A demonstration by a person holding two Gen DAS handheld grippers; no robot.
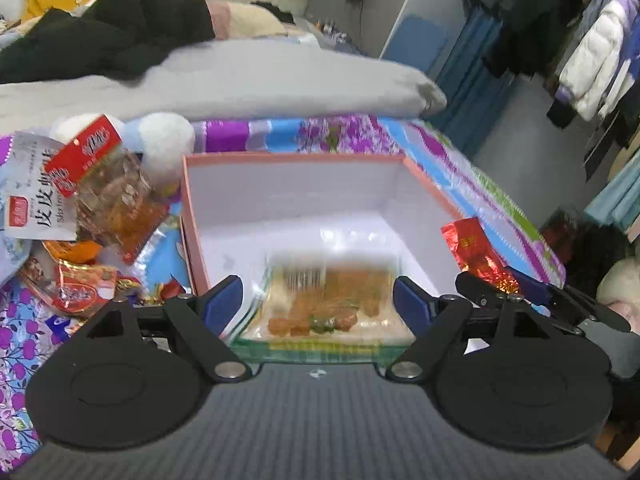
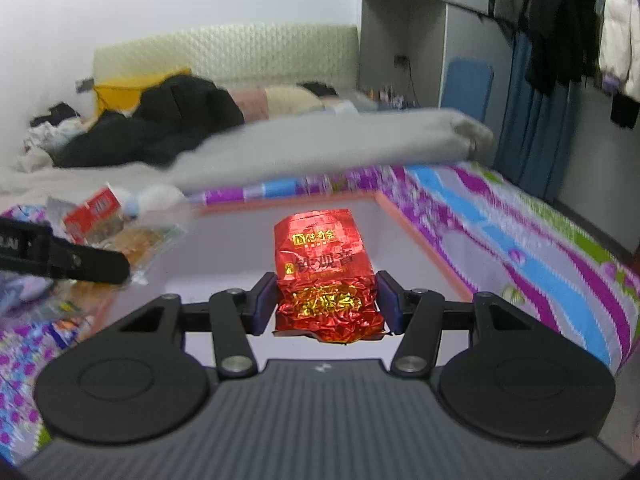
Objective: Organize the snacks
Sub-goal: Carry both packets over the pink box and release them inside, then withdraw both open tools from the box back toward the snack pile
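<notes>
The right gripper [image 2: 326, 300] has its blue pads pressed against both sides of a red foil packet [image 2: 324, 270], about half closed, gripping its crumpled lower half. The packet stands out ahead along the fingers, long axis pointing away from the camera, printed face up, above the white floor of the pink-rimmed box [image 2: 424, 240].

The left gripper [image 1: 318, 300] stands wide; a clear snack pack [image 1: 332, 304] lies between its pads, but blur hides whether they press on it. The pack lies flat, broad side up, over the box's near edge.

Both look light and soft. The foil probably crinkles and slips, so a hold low across its narrow width suits it. More snacks [image 1: 100, 196] are heaped on the floral bedspread [image 1: 460, 164] left of the box.
</notes>
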